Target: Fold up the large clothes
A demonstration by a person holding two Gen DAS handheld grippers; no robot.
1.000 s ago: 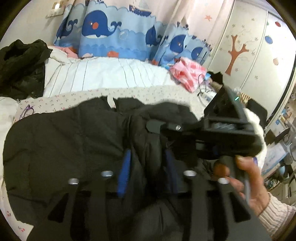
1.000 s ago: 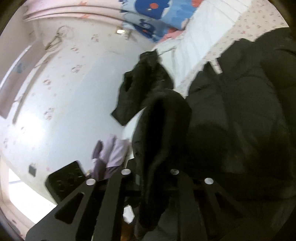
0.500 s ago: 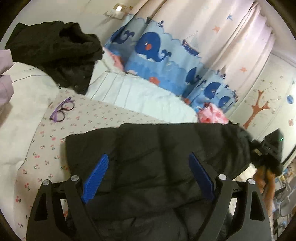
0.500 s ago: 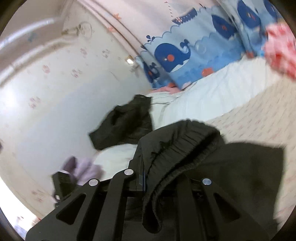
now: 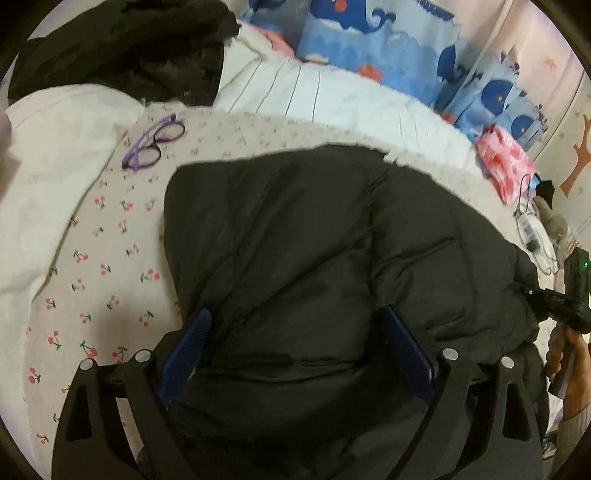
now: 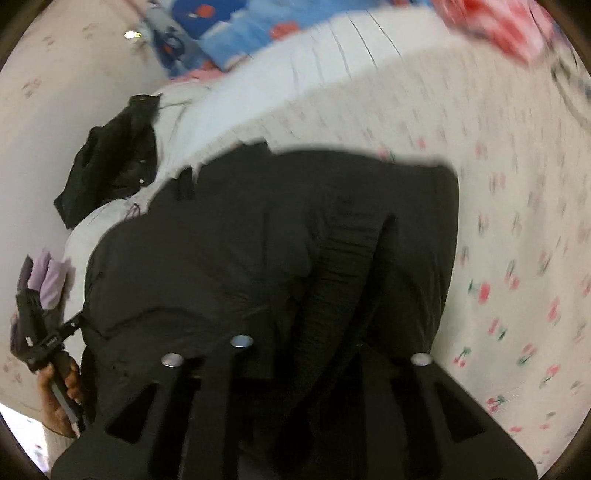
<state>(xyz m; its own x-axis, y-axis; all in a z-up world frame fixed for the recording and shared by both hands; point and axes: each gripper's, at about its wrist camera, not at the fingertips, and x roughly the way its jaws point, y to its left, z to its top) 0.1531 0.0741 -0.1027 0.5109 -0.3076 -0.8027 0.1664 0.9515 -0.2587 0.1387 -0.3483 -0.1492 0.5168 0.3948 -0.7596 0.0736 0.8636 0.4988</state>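
Observation:
A black padded jacket [image 5: 306, 251] lies folded on the cherry-print bed sheet [image 5: 92, 266]. My left gripper [image 5: 295, 347] is wide open, its blue pads spread over the jacket's near edge, pressing on the padding. In the right wrist view the jacket [image 6: 229, 243] fills the middle, and my right gripper [image 6: 325, 332] is shut on its ribbed cuff [image 6: 343, 254]. The right gripper also shows at the right edge of the left wrist view [image 5: 565, 306], and the left gripper at the left edge of the right wrist view [image 6: 48, 332].
Purple glasses [image 5: 153, 146] lie on the sheet beyond the jacket's left corner. Another black garment [image 5: 122, 48] is piled at the far left of the bed. A pink cloth [image 5: 506, 166] and cables lie far right. Whale-print curtains [image 5: 369, 33] hang behind.
The left gripper opened and let go of the jacket, then lowered onto its near edge. The right gripper carried the cuff over and down onto the folded jacket.

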